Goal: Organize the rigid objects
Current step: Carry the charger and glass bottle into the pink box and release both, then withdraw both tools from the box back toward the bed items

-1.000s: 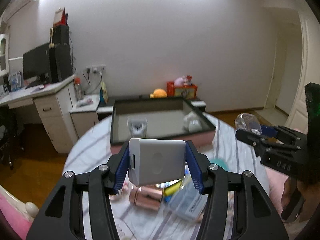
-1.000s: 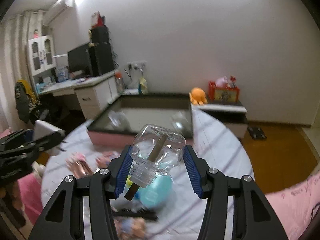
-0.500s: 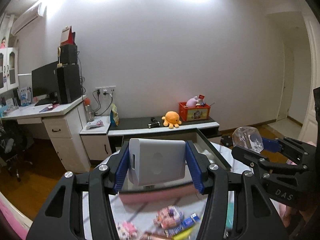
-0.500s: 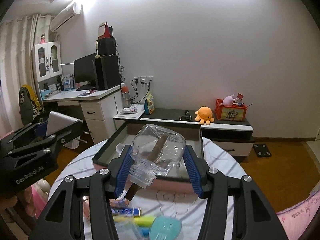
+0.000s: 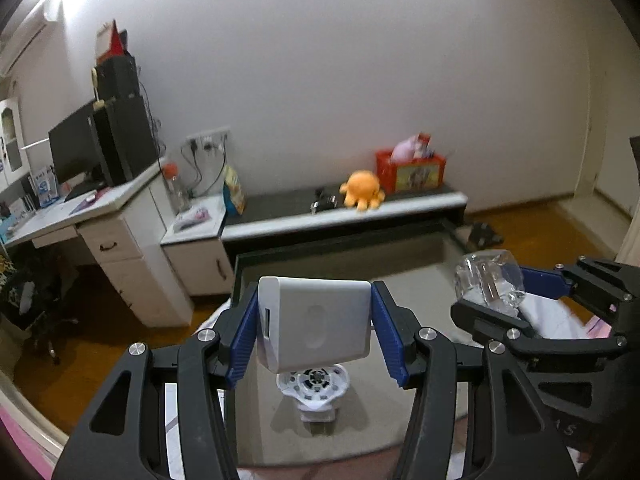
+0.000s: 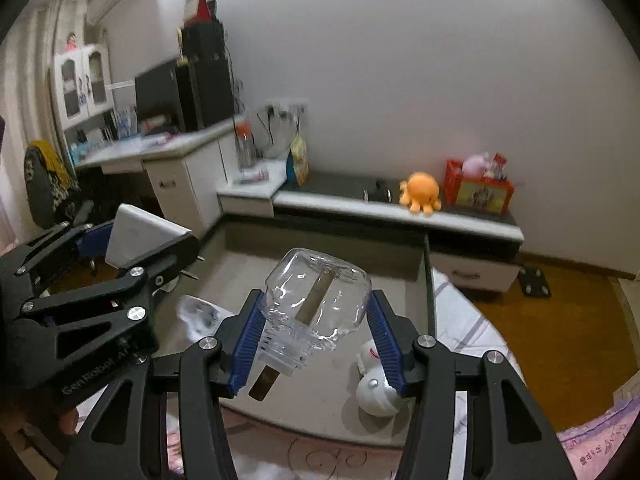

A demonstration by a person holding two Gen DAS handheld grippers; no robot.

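I hold two tongs. My left tongs (image 5: 315, 330) are clamped on one white box (image 5: 314, 322), its flat sides pressed between the blue pads (image 5: 242, 342). My right tongs (image 6: 316, 326) are clamped on one clear bottle (image 6: 316, 300), mouth toward me, with one brown stick (image 6: 314, 294) running through it and out of the neck. Both loads hang above the tray (image 5: 412, 276), a dark-rimmed box with a grey floor on the striped table (image 6: 460, 320).

In the tray I count three white things across the two views. The left camera shows one, a round fan-like gadget (image 5: 314, 386) at 6 o'clock just under the box. The right camera shows that same kind of gadget (image 6: 200, 316) blurred at 9 o'clock of the bottle, plus two white toys (image 6: 376, 390) (image 6: 368, 356) at 4 o'clock, touching each other; the left camera does not show those.

The left camera shows my right tongs (image 5: 490, 292) at 3 o'clock with the bottle (image 5: 486, 282) end-on. The right camera shows my left tongs (image 6: 132, 240) at 9 o'clock with the box (image 6: 144, 236) seen on its edge, and a bit of my hand (image 6: 68, 420) beneath.

Behind, both show one orange octopus (image 5: 362, 196), one red crate (image 5: 412, 168), one monitor (image 5: 74, 150) and one desk (image 5: 72, 210). Only the right camera shows the white cabinet (image 6: 82, 80) and a scale (image 6: 534, 280) on the floor.
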